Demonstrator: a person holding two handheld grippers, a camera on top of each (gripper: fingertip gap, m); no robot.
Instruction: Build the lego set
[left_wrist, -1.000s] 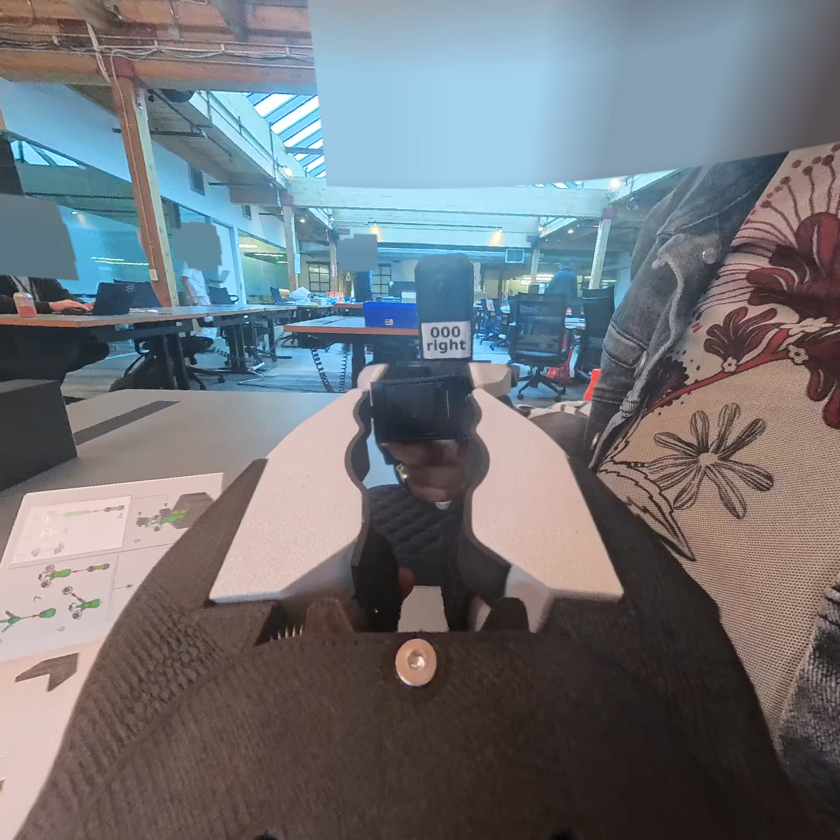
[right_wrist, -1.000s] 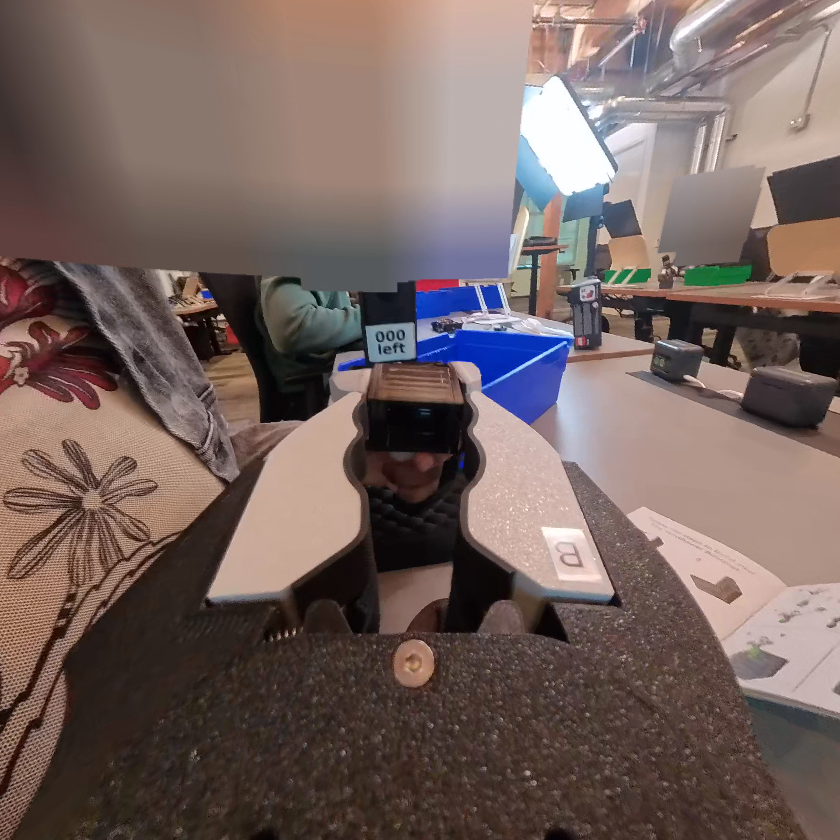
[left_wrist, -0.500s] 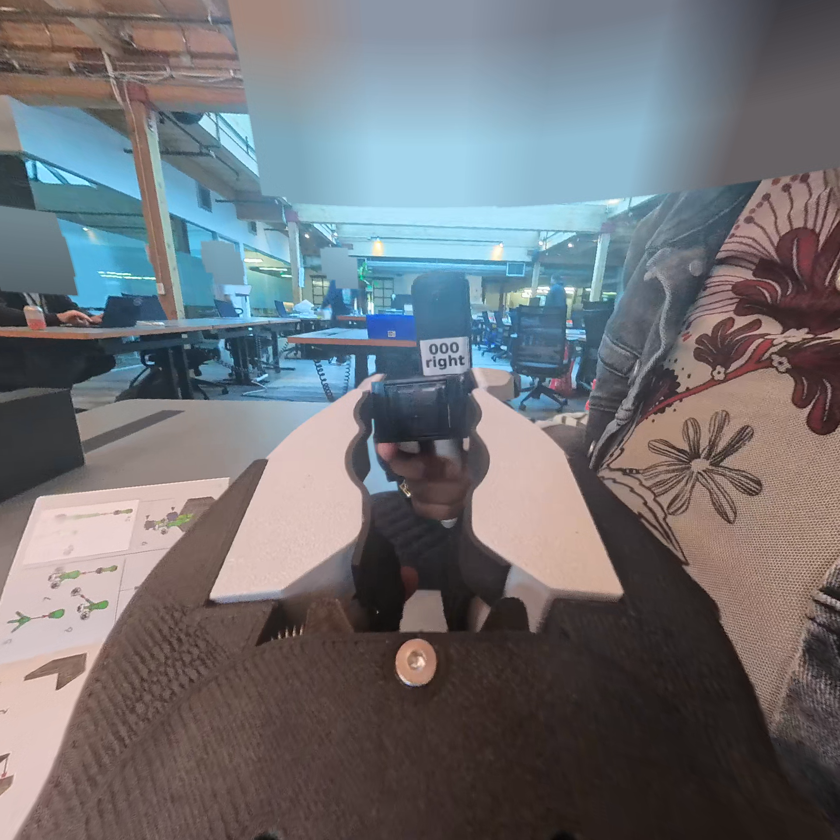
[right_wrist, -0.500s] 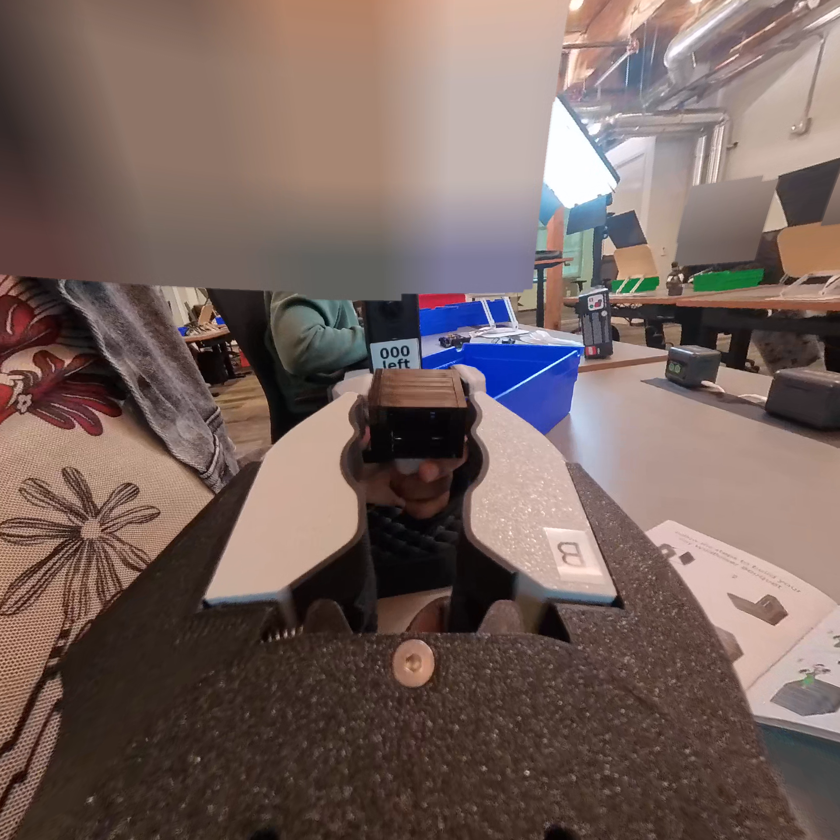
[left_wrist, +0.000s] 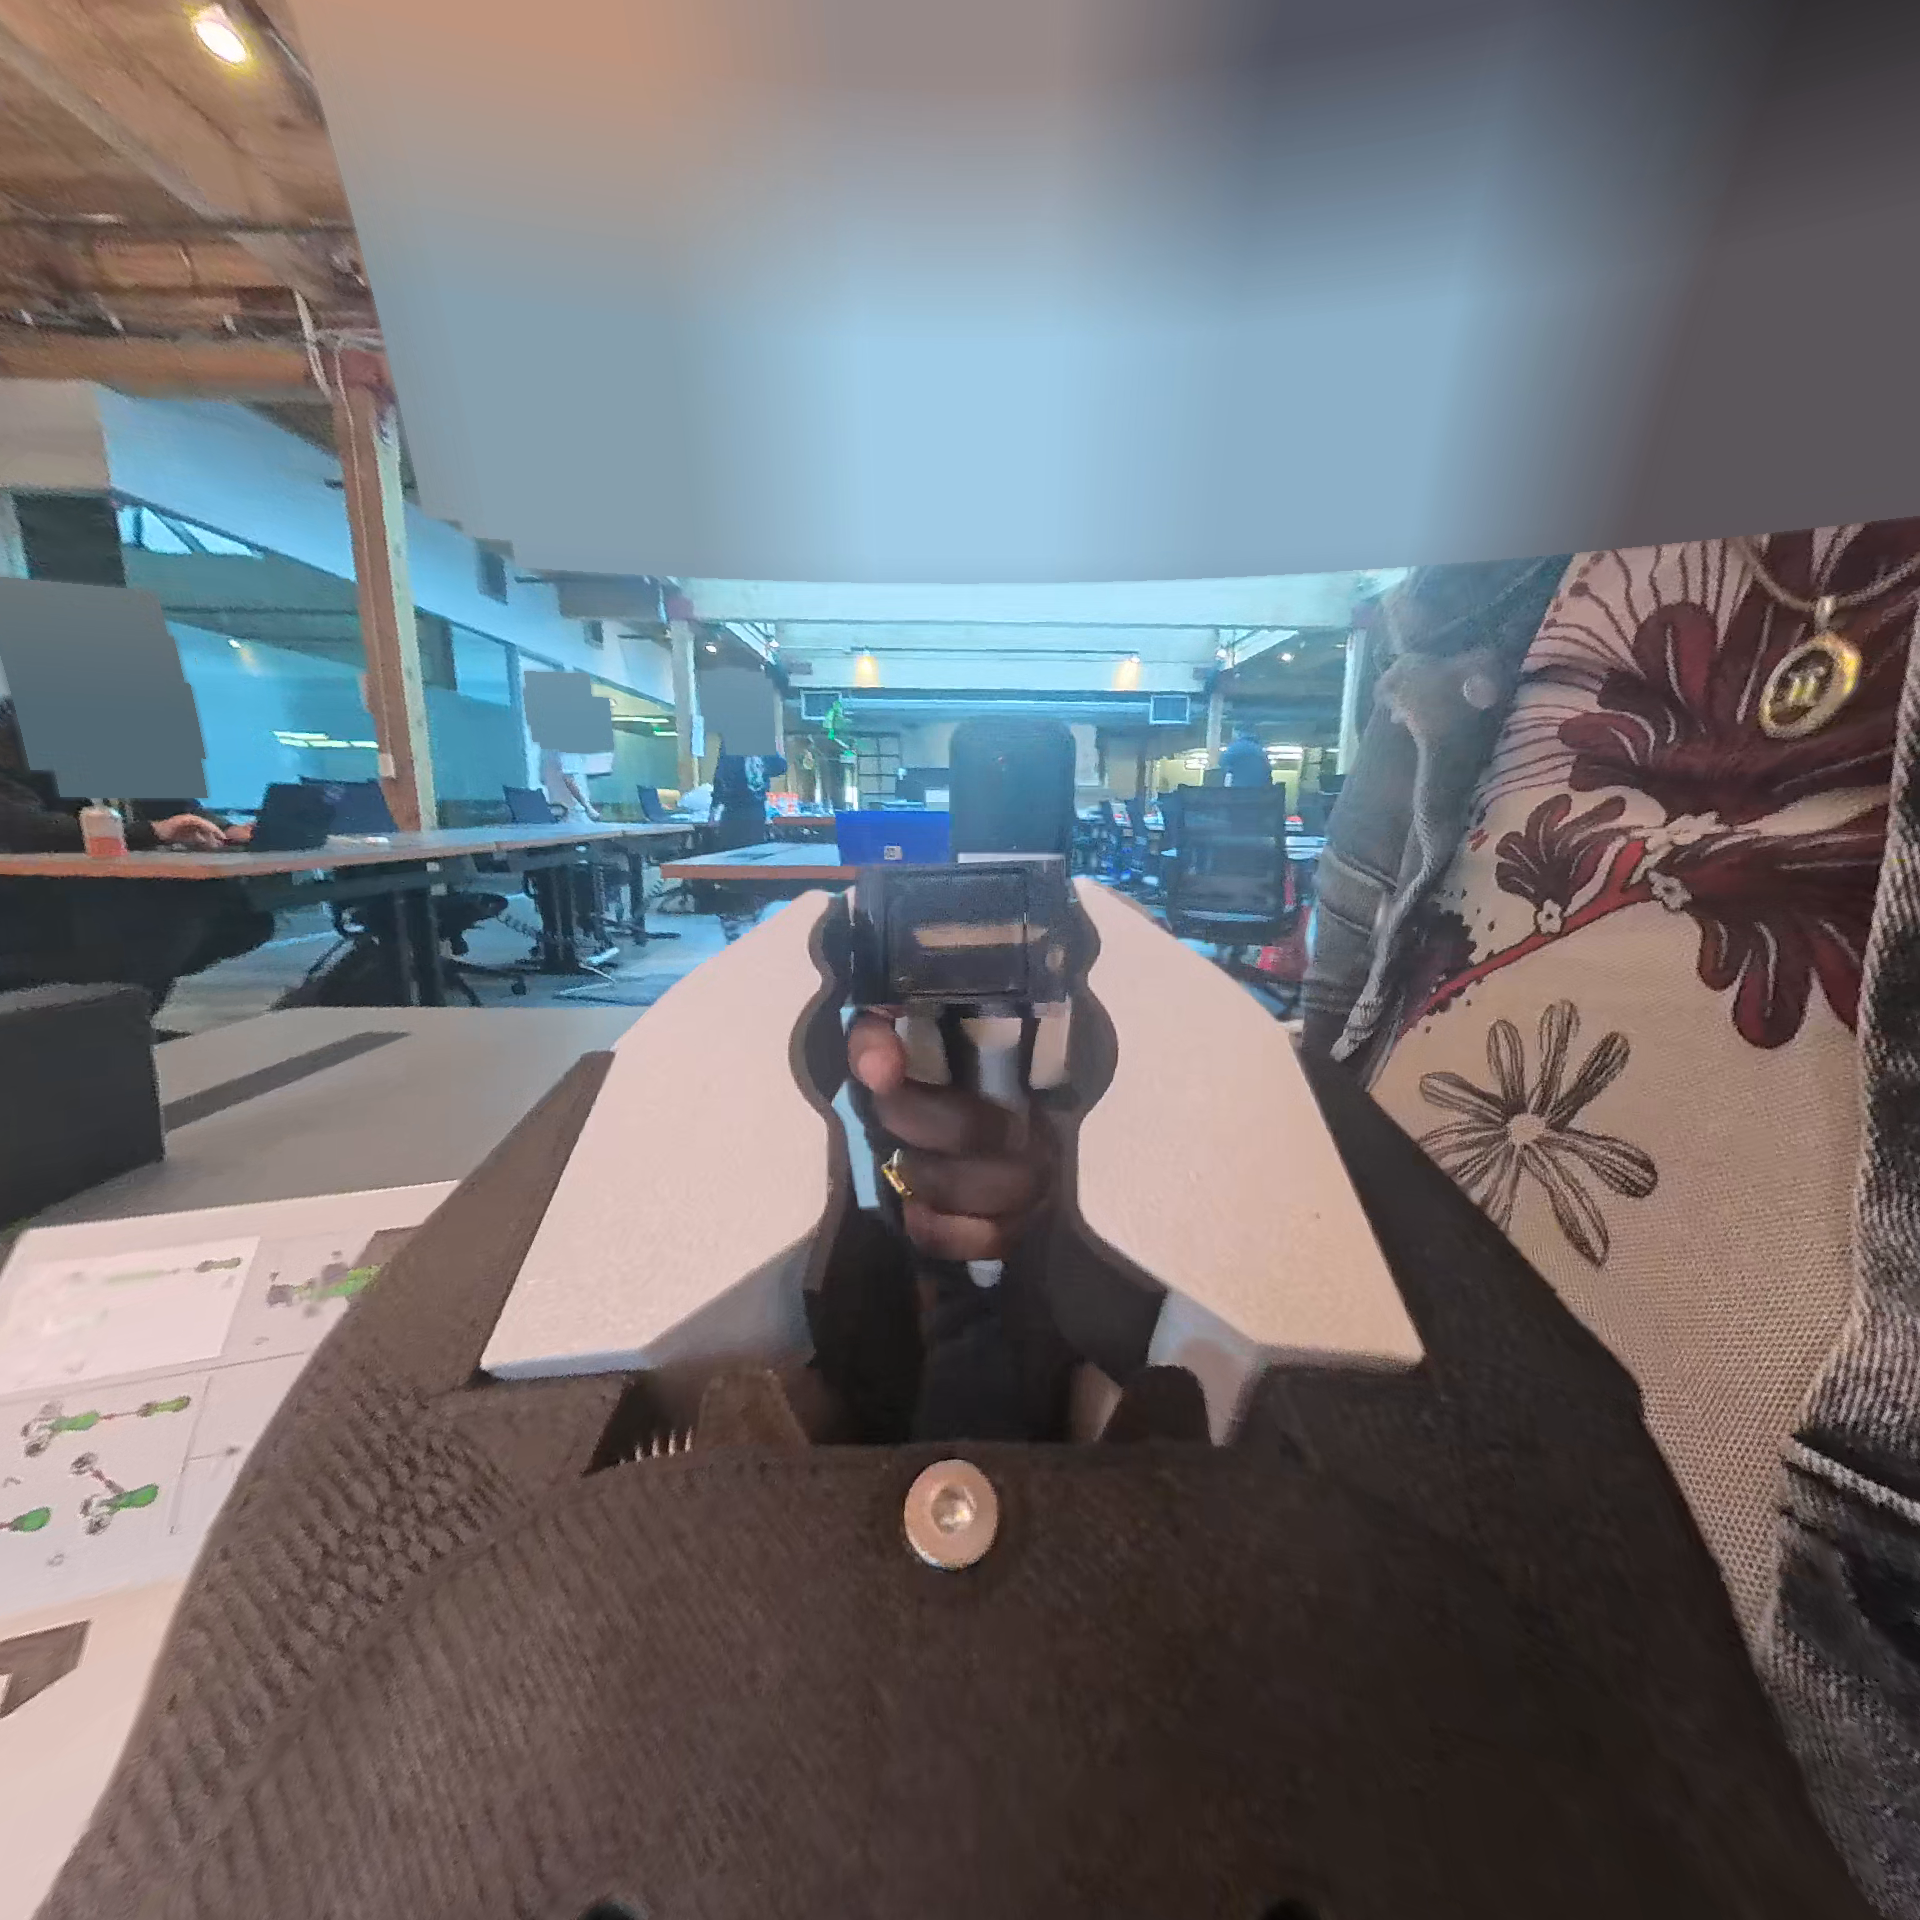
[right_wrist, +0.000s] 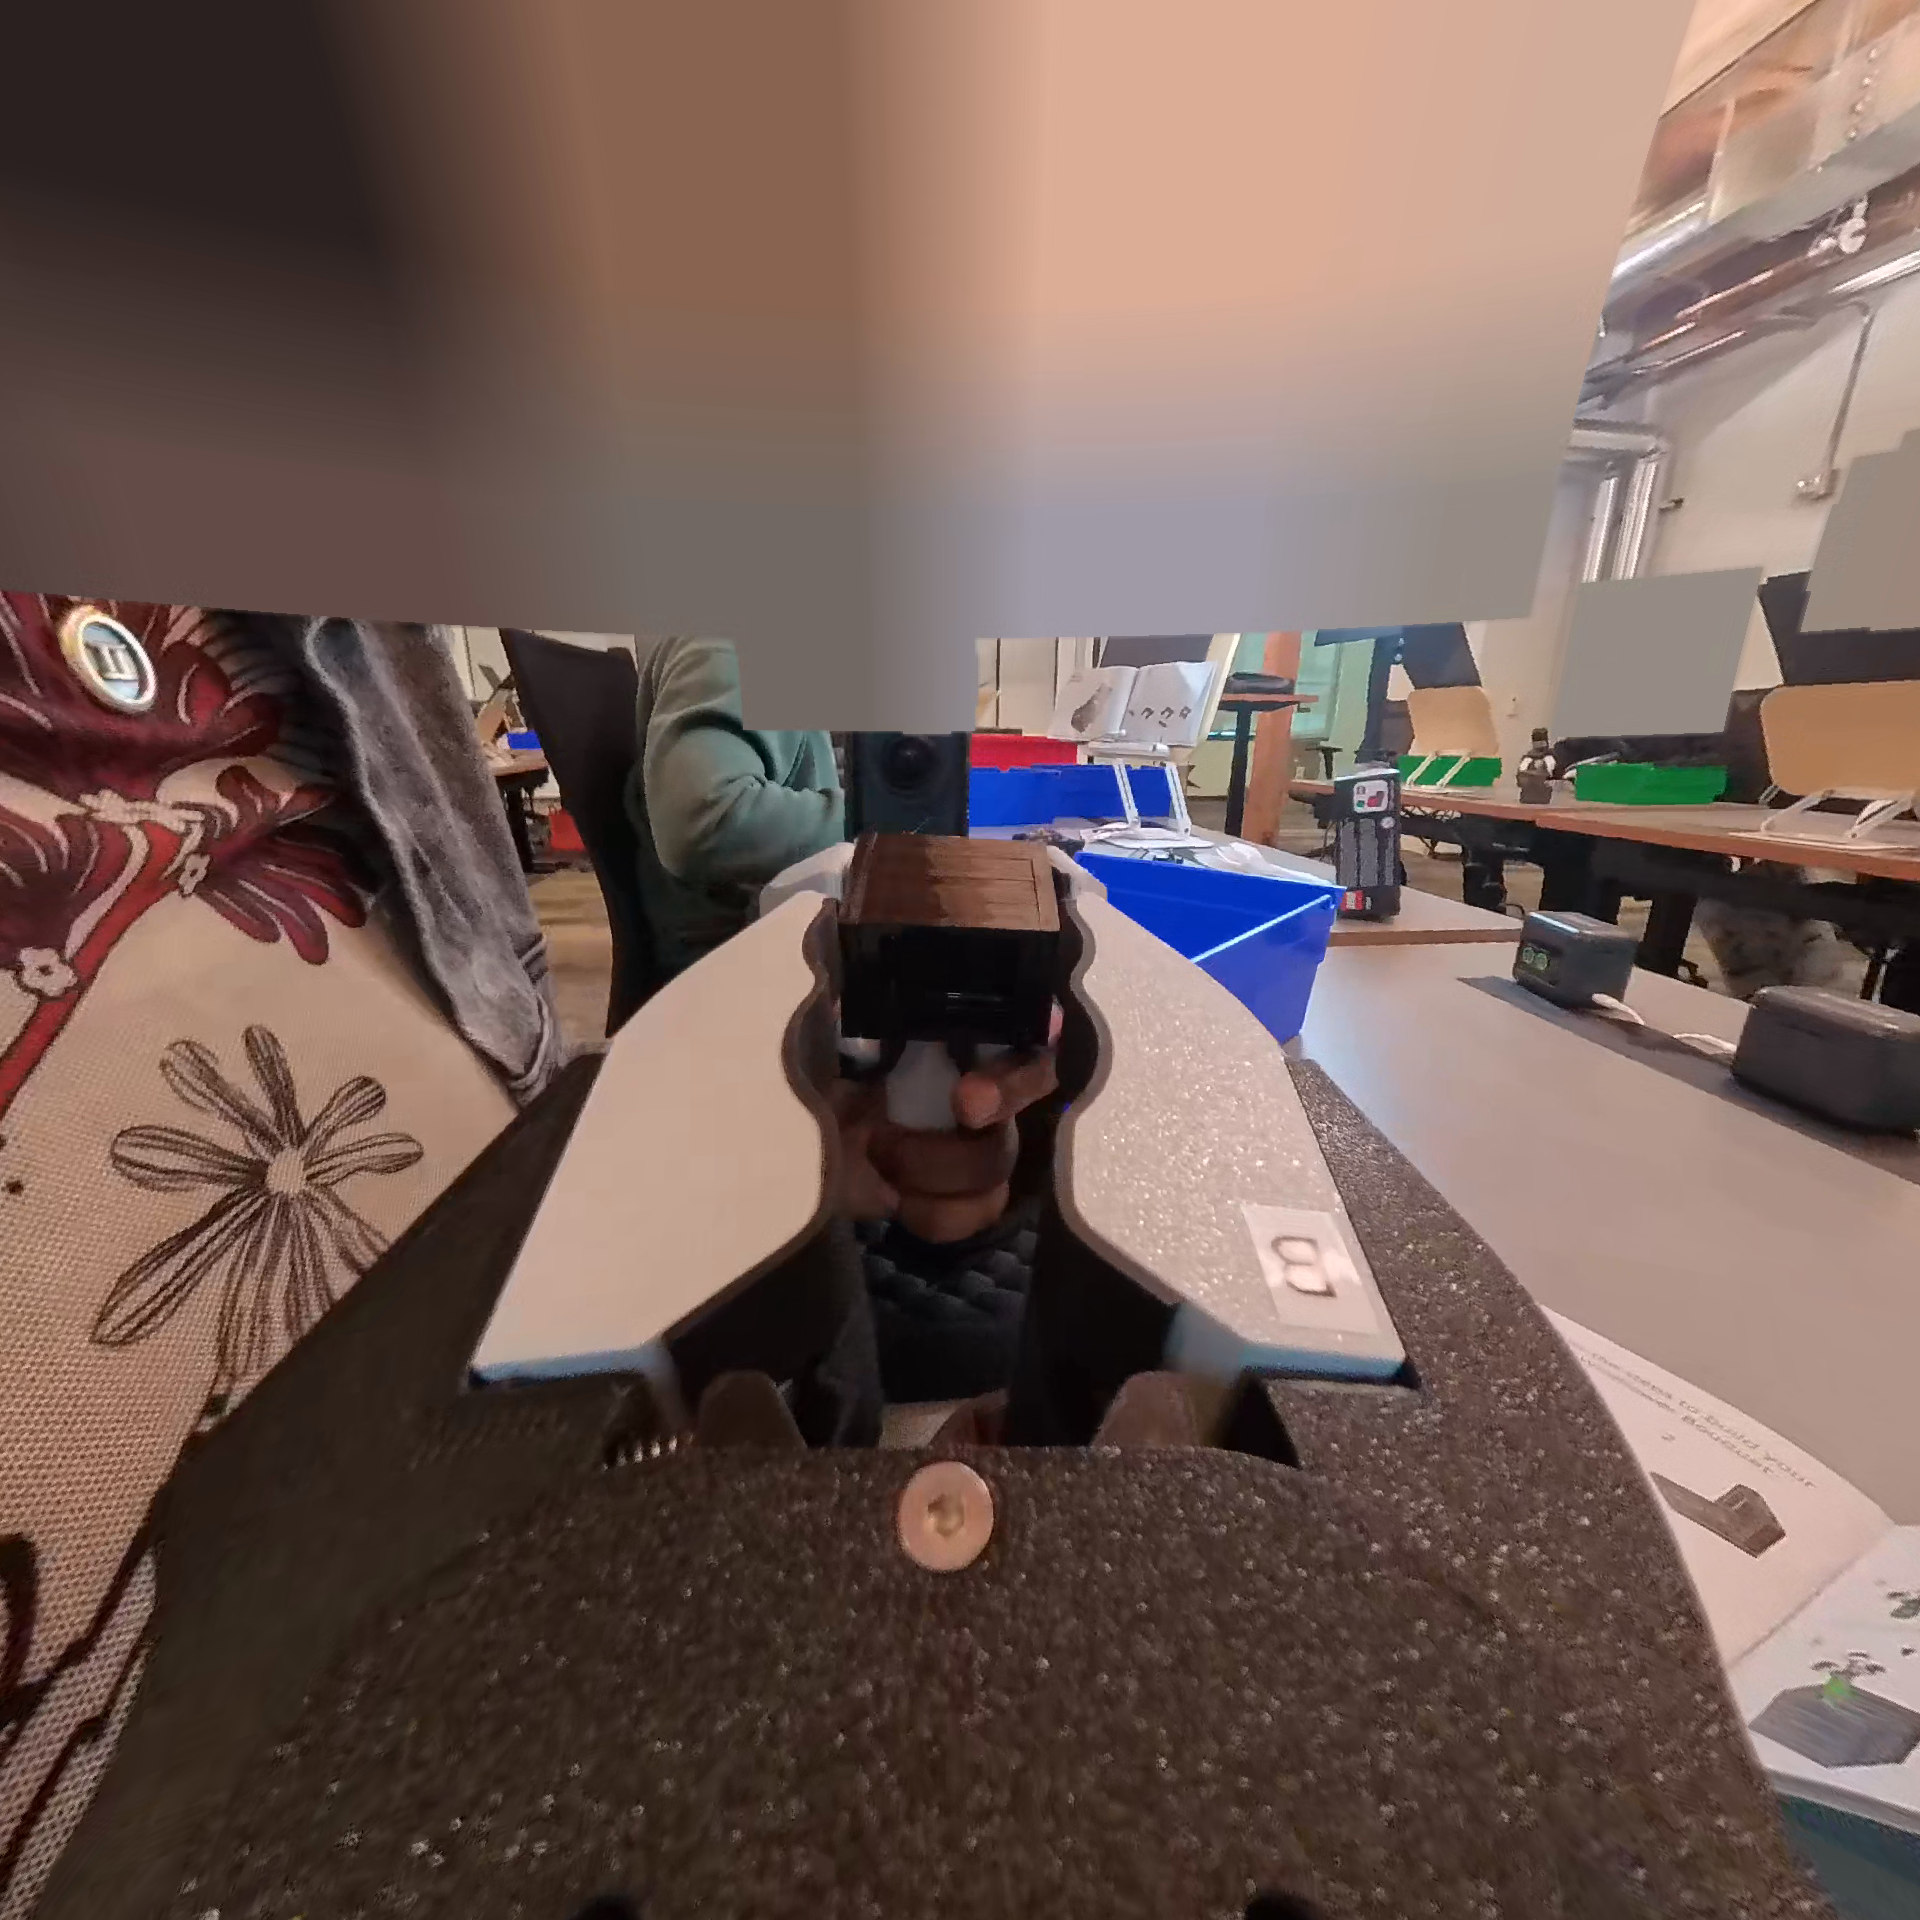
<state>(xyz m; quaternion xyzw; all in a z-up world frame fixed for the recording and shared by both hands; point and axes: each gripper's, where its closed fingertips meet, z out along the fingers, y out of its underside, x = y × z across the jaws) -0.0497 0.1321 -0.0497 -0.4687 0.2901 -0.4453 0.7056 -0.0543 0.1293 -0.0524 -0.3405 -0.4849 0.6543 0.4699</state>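
Both tools raised off the counter (left_wrist: 395, 1101), pointing at each other

- Left hand-held gripper (left_wrist: 961, 956): fingers a moderate gap apart. A black block (left_wrist: 956, 940) fills the gap at the tips. Cannot tell whether it is clamped or is the front of the other tool beyond
- Right hand-held gripper (right_wrist: 948, 956): same picture, same doubt. A hand (left_wrist: 956, 1153) on a grip shows below the block
- Lego: no brick or part-built model in either view. Only the instruction booklet (left_wrist: 125, 1340) lies open, lower left of the left wrist view and lower right of the right wrist view
- Progress, as judged: nothing assembled that shows. Finding, picking and joining parts all seem left

Room to move:
- Person's floral shirt (left_wrist: 1558, 1039) close along one side of each view
- Black box (left_wrist: 73, 1091) at mid-left of the left wrist view
- Blue bin (right_wrist: 1216, 925) and two dark cases (right_wrist: 1829, 1049) on the counter, centre to right of the right wrist view
- Bare grey counter lies between these and the booklet
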